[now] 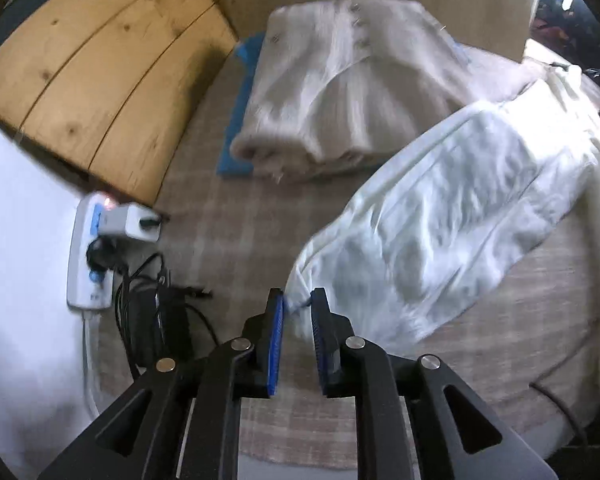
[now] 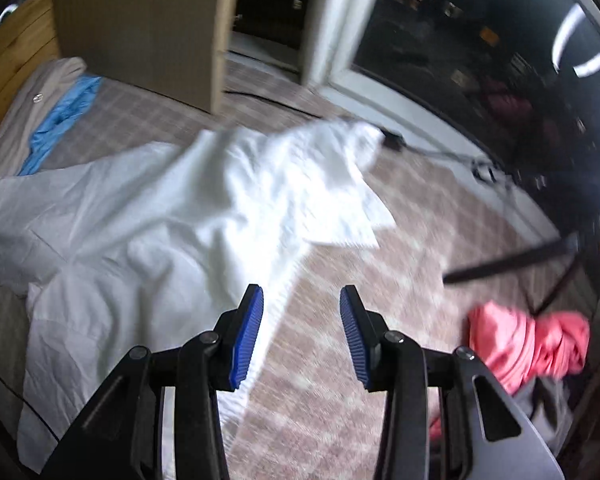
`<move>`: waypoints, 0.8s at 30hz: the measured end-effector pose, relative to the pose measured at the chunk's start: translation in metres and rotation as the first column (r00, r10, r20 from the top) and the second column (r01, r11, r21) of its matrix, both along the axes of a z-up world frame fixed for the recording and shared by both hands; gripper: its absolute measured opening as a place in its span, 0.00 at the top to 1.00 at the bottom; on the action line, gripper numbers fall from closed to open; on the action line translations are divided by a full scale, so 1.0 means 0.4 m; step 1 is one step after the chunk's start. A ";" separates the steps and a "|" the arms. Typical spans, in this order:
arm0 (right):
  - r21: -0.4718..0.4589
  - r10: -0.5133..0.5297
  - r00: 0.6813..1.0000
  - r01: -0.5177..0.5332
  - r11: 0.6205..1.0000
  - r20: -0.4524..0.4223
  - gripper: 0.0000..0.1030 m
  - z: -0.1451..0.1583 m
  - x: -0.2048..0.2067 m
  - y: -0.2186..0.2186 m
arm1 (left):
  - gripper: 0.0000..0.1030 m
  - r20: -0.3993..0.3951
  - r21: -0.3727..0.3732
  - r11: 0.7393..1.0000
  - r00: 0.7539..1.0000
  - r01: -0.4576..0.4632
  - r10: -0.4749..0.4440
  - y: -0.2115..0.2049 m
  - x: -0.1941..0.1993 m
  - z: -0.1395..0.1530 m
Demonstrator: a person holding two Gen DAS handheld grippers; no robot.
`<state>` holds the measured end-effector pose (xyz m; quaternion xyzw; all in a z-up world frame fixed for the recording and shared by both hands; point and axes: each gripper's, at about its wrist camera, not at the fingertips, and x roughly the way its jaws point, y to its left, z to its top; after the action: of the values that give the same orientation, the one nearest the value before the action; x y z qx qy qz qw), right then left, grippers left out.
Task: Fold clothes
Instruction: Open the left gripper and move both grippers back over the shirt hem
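A white garment (image 1: 440, 216) lies spread and wrinkled on the checked rug (image 1: 228, 240). One corner is drawn out to a point between the tips of my left gripper (image 1: 298, 300). Its jaws stand narrowly apart and pinch that corner. In the right wrist view the same white garment (image 2: 160, 216) covers the left half, with a hem running toward me. My right gripper (image 2: 301, 300) hangs open over that hem and the rug, holding nothing. A folded beige garment (image 1: 340, 88) rests on a folded blue one (image 1: 236, 136) at the back.
A white power strip (image 1: 88, 256) with plugs and black cables (image 1: 152, 312) lies to the left by a wooden panel (image 1: 92, 72). A cardboard box (image 2: 140, 28) stands at the back. A pink garment (image 2: 528, 344) and dark straps lie to the right, near a glass door (image 2: 460, 60).
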<state>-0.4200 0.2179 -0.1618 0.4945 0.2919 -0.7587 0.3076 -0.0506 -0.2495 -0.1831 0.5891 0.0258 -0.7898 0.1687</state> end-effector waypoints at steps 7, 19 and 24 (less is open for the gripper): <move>-0.015 -0.038 0.999 0.038 0.999 -0.002 0.62 -0.056 -0.051 -0.010 | 0.91 0.030 -0.072 0.990 0.992 -0.121 0.123 -0.026 0.096 0.025; -0.126 0.050 0.999 -0.049 0.991 0.008 0.61 0.042 -0.005 0.080 | 0.85 -0.135 0.163 0.954 0.963 0.253 -0.233 0.556 0.054 0.172; -0.190 0.101 0.994 -0.105 0.976 -0.030 0.65 0.145 0.039 0.144 | 0.85 -0.161 0.172 0.944 0.953 0.281 -0.255 0.680 0.088 0.261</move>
<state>-0.4045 0.2757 -0.1036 0.4391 0.2463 -0.7712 0.3896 -0.0154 0.0223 -0.0786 0.5452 0.0332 -0.8377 -0.0006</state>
